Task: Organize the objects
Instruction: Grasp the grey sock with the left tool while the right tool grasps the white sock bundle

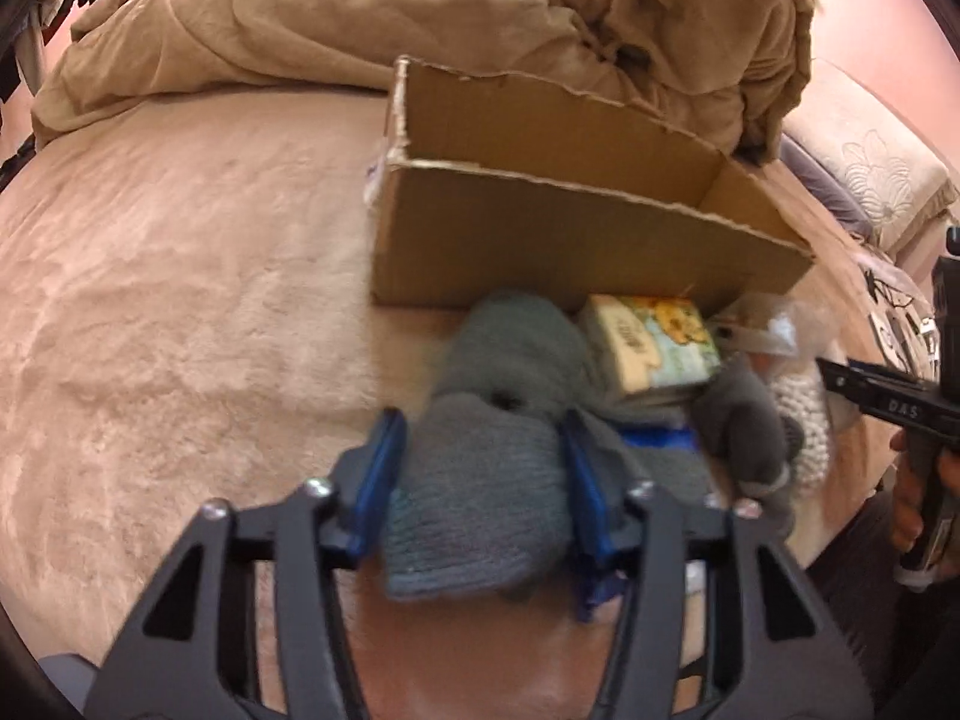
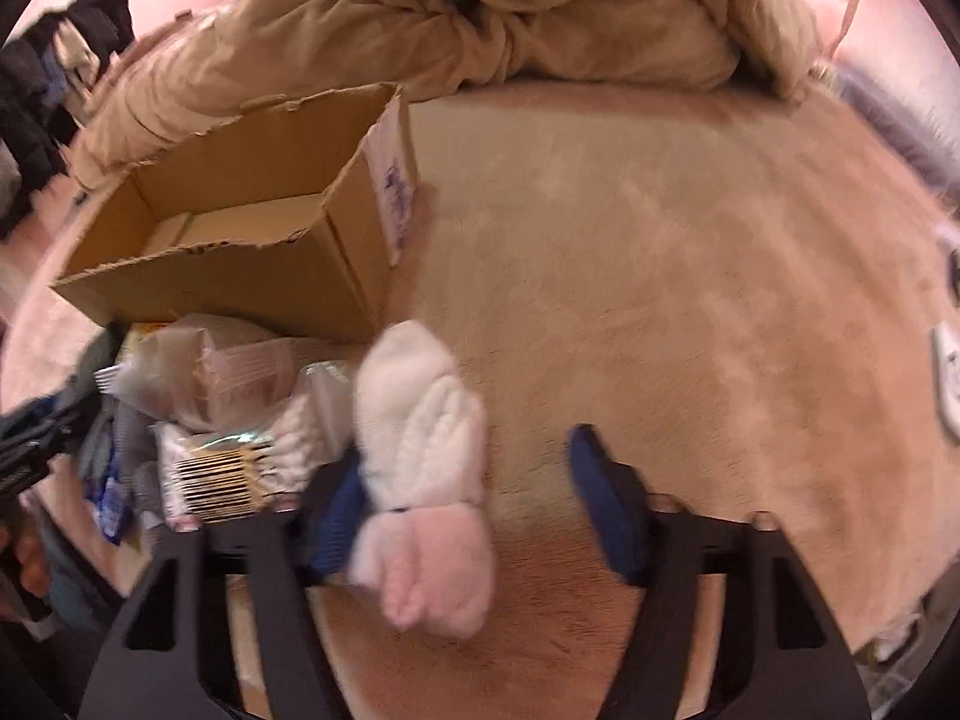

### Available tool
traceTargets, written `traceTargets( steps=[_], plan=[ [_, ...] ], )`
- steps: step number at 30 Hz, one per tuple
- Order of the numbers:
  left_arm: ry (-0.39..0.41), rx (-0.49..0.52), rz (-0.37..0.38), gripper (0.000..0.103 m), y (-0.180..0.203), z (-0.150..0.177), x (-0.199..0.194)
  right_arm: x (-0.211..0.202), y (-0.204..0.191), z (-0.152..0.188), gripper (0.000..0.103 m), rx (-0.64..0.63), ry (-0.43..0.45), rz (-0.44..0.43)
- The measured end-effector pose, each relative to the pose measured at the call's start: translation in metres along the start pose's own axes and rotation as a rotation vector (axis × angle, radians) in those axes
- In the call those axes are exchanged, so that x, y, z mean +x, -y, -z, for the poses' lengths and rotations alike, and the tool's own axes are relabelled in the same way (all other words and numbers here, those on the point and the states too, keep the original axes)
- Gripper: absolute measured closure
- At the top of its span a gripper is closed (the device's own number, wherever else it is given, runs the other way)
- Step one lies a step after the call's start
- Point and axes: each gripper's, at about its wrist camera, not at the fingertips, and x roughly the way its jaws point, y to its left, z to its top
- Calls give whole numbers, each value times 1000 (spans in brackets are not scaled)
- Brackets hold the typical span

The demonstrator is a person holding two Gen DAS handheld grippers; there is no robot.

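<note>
My left gripper [image 1: 480, 450] is shut on a grey knitted sock roll [image 1: 480, 480], just in front of an open cardboard box [image 1: 540, 240] on the beige bed. My right gripper [image 2: 468, 480] is open; a white and pink sock bundle [image 2: 426, 456] lies between its fingers, against the left pad, with a gap to the right pad. The box [image 2: 240, 276] shows at the left in the right wrist view. A pile lies before the box: a small printed carton [image 1: 654, 348], a dark grey sock [image 1: 744, 432], plastic packets [image 2: 234, 372].
A rumpled tan duvet [image 1: 420, 12] lies behind the box. A pillow [image 1: 870, 162] is at the far right. Clothes [image 2: 36, 96] hang at the far left. The plush bedcover [image 2: 690, 276] stretches to the right of the box.
</note>
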Motion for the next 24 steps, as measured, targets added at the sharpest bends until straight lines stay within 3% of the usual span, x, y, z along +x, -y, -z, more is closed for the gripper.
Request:
traceTargets(
  steps=[1,2,8,15,24],
  plan=[
    [4,5,1,56,2,0,-3,-2,1,1,72,5,7,-23],
    [8,6,3,58,3,1,-6,-6,0,0,73,4,23,-35],
    [59,-6,38,60,10,1,-42,-40,-2,1,73,13,111,-34],
    [160,16,87,60,31,-21,-94,-84,-22,-12,73,-16,203,-70],
    [223,26,123,60,51,-69,-89,-88,-43,-50,73,-96,241,-103]
  ],
)
